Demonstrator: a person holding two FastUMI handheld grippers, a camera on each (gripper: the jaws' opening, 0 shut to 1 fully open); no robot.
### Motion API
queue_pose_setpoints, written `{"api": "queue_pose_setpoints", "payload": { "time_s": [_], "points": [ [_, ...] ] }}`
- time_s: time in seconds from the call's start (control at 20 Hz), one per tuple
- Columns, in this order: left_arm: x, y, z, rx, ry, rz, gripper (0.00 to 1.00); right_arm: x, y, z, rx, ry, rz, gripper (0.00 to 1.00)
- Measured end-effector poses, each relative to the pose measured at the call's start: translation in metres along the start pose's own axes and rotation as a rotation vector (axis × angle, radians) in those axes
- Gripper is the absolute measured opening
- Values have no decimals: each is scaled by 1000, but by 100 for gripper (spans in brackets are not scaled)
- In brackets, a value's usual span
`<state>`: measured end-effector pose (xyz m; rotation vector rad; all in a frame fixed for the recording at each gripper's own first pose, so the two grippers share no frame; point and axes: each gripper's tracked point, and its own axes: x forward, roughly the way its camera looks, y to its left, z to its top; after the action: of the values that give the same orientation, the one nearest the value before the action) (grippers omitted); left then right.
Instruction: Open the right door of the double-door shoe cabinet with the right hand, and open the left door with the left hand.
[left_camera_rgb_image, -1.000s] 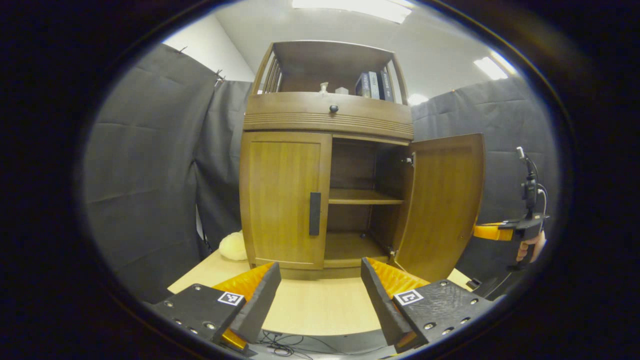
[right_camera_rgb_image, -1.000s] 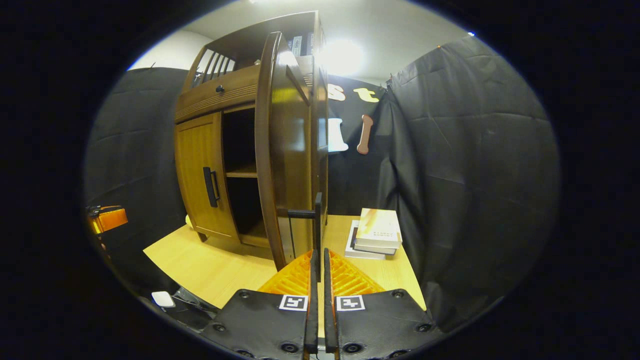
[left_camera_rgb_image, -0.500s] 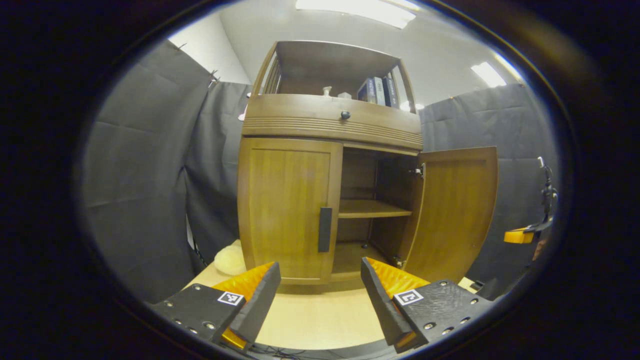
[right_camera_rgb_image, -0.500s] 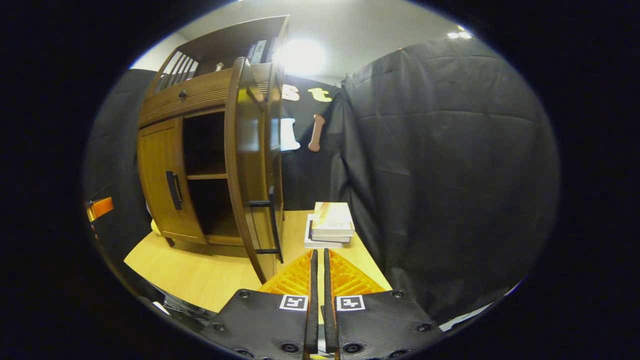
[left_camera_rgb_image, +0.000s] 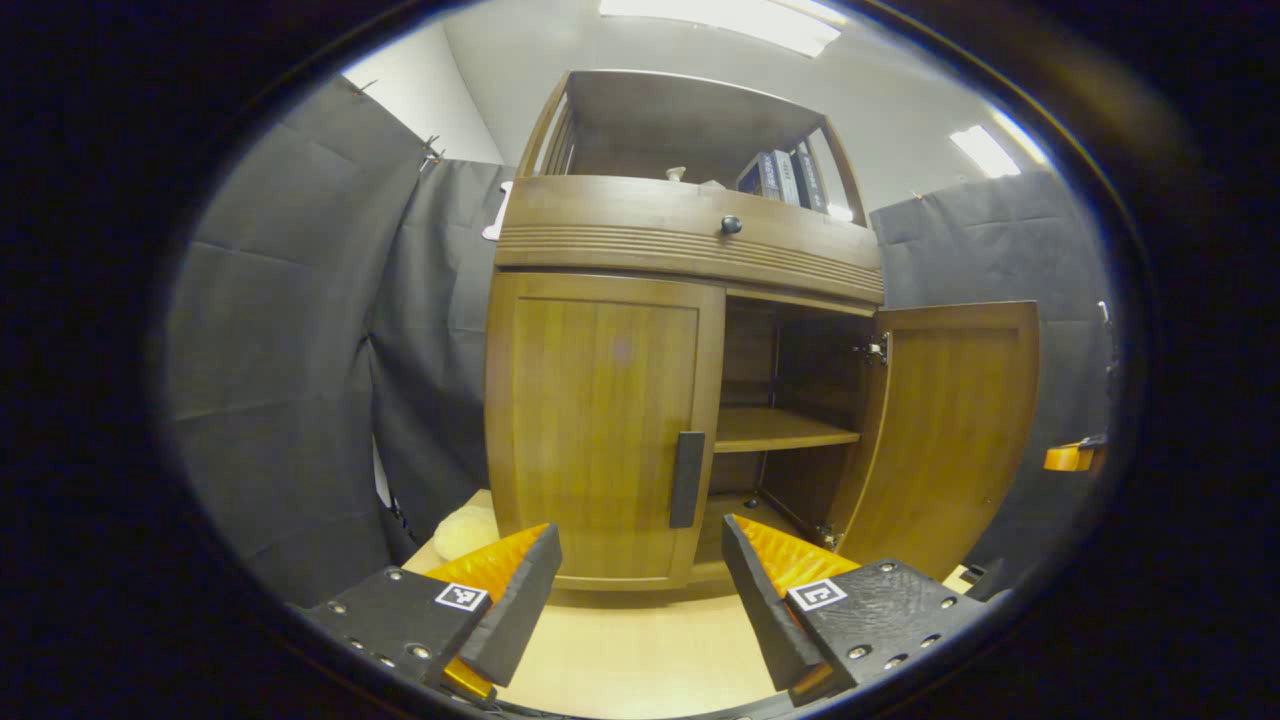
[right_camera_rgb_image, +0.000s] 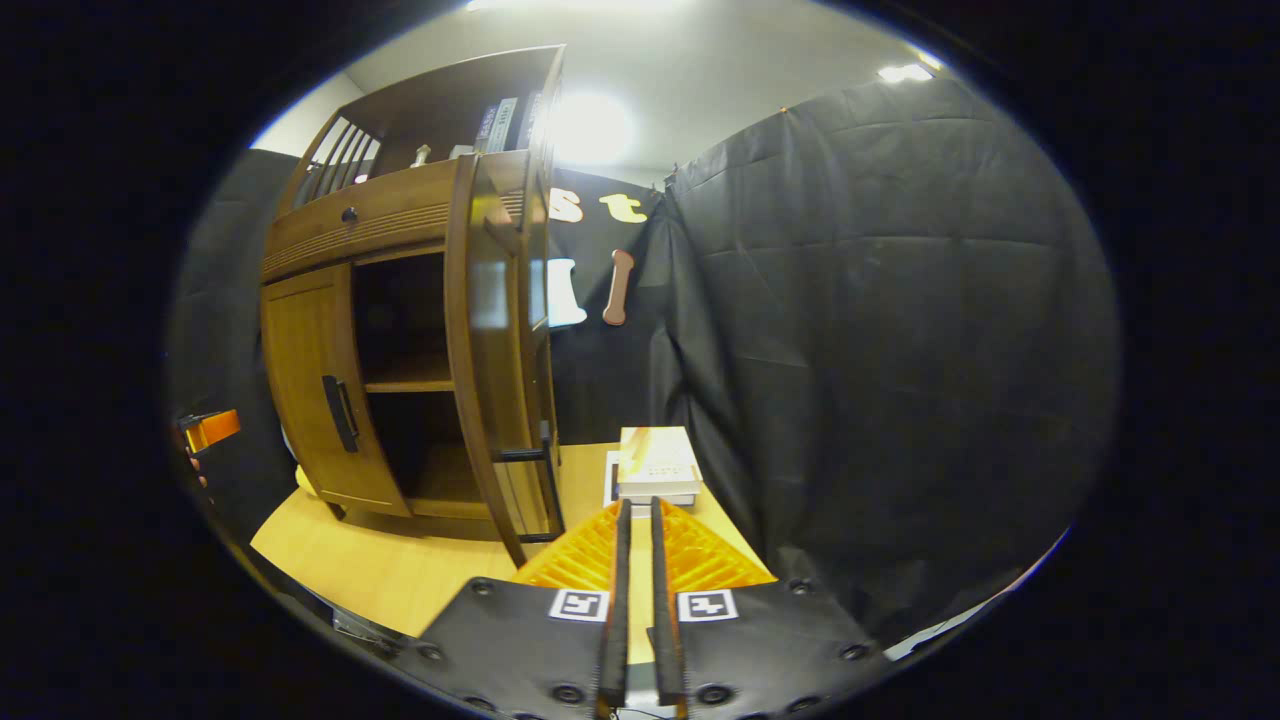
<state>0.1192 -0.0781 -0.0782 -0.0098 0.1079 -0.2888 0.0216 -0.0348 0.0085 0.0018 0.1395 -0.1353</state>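
Note:
The wooden shoe cabinet (left_camera_rgb_image: 690, 235) stands on a light table. In the left gripper view its left door (left_camera_rgb_image: 600, 420) is closed, with a dark vertical handle (left_camera_rgb_image: 687, 479) at its right edge. The right door (left_camera_rgb_image: 955, 430) is swung wide open, baring a shelf (left_camera_rgb_image: 780, 428). My left gripper (left_camera_rgb_image: 640, 560) is open, a short way in front of the left door's handle and touching nothing. In the right gripper view my right gripper (right_camera_rgb_image: 636, 510) is shut on nothing, back from the open right door (right_camera_rgb_image: 495, 340) and its handle (right_camera_rgb_image: 546, 470).
A stack of books (right_camera_rgb_image: 655, 466) lies on the table (right_camera_rgb_image: 400, 570) right of the cabinet, just ahead of my right gripper. A pale soft lump (left_camera_rgb_image: 465, 528) sits at the cabinet's left foot. Books (left_camera_rgb_image: 785, 178) stand on the top shelf. Black cloth walls close in all around.
My left gripper has come closer to the cabinet, so the left door's handle looms larger ahead. My right gripper has drawn back from the right door's handle; that door stays open.

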Motion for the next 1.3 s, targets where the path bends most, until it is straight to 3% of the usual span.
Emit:
{"api": "queue_pose_setpoints", "payload": {
  "time_s": [0.15, 0.3, 0.35, 0.4, 0.55, 0.6, 0.65, 0.7, 1.0, 1.2, 1.3],
  "points": [
    [34, -7, 2, -4, 4, 13, 92, 8, 23, 7, -2, -9, 35, 48],
    [72, -15, 1, -35, 17, 16, 92, 13, 32, 7, 5, -14, 61, 94],
    [85, -18, 1, -45, 18, 11, 92, 13, 35, 6, 4, -16, 61, 97],
    [99, -21, -1, -48, 15, 12, 91, 14, 37, 6, -1, -18, 65, 92],
    [136, -24, 1, -29, 13, 24, 91, 17, 35, 6, -23, -21, 52, 92],
    [146, -25, 0, -21, 13, 30, 91, 17, 35, 6, -18, -21, 51, 97],
    [155, -25, -3, -14, 17, 29, 91, 19, 33, 6, -11, -21, 46, 93],
    [165, -27, -4, -11, 20, 29, 91, 20, 29, 7, -4, -23, 36, 97],
    [201, -36, -18, -24, 44, 41, 90, 25, 8, 6, 25, -19, -19, 93],
    [213, -40, -34, -9, 75, 53, 90, 32, 4, 5, 30, -8, -30, 97],
    [220, -43, -40, -22, 96, 48, 73, 36, 5, 5, 25, -6, -29, 97]
  ]
}}
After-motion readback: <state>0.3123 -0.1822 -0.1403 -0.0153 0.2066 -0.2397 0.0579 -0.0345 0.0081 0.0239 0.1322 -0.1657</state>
